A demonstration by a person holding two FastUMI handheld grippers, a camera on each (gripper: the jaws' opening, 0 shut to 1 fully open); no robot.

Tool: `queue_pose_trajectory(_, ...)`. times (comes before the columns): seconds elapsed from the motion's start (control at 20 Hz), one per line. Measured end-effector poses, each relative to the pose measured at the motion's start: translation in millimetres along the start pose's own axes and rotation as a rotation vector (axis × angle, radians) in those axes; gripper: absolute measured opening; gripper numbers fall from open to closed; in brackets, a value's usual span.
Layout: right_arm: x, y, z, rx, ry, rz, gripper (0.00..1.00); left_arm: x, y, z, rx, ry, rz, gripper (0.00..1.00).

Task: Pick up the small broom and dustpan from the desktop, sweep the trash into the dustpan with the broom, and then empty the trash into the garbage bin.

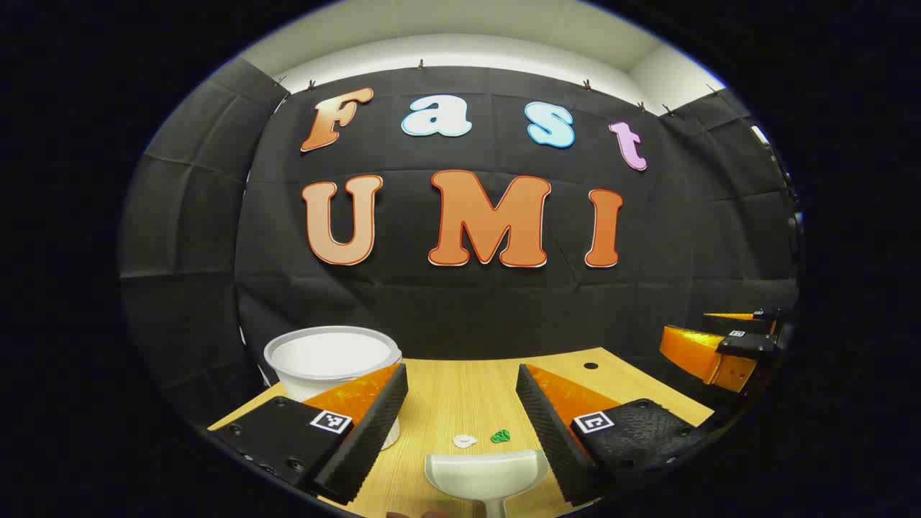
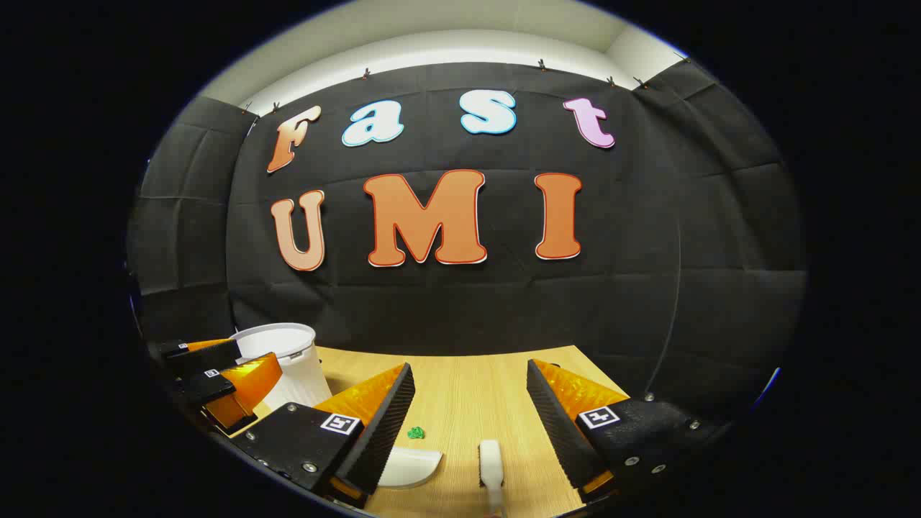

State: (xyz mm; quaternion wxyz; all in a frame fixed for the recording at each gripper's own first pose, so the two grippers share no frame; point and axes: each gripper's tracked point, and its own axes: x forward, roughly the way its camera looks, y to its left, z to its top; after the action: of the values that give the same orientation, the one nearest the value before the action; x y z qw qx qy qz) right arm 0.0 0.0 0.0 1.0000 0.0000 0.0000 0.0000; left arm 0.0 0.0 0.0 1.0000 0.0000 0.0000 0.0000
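Note:
In the left gripper view a white dustpan (image 1: 484,475) lies on the wooden desktop (image 1: 460,396) between and below my left gripper's (image 1: 462,410) open fingers, mouth facing away. Just beyond it lie a white scrap (image 1: 465,441) and a green scrap (image 1: 500,436). The white garbage bin (image 1: 332,360) stands at the left. In the right gripper view my right gripper (image 2: 469,414) is open above the small white broom (image 2: 491,460), which lies lengthwise between its fingers. The dustpan (image 2: 410,466), the green scrap (image 2: 416,432) and the bin (image 2: 288,367) sit to its left.
The right gripper (image 1: 727,345) shows at the far right of the left gripper view, off the desk edge. The left gripper (image 2: 216,378) shows at the far left of the right gripper view, in front of the bin. A small dark hole (image 1: 591,366) marks the desk's far right.

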Motion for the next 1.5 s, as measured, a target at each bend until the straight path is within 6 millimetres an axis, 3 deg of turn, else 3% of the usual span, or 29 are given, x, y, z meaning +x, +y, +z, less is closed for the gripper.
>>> queue_pose_trajectory(0.45, 8.9, -3.6, 0.1, -0.004, 0.004, -0.026, 0.94, 4.3, -0.9, 14.8, 0.007, -0.046, -0.047, 0.95)
queue_pose_trajectory(0.95, 13.7, 7.7, 4.3, 0.002, -0.013, -0.027, 0.94, 17.9, 13.3, 11.2, 0.023, -0.035, -0.037, 0.97)
queue_pose_trajectory(1.5, 12.7, 5.4, 8.9, -0.011, -0.029, -0.024, 0.94, 16.3, 7.1, 10.9, 0.010, -0.043, -0.053, 0.96)
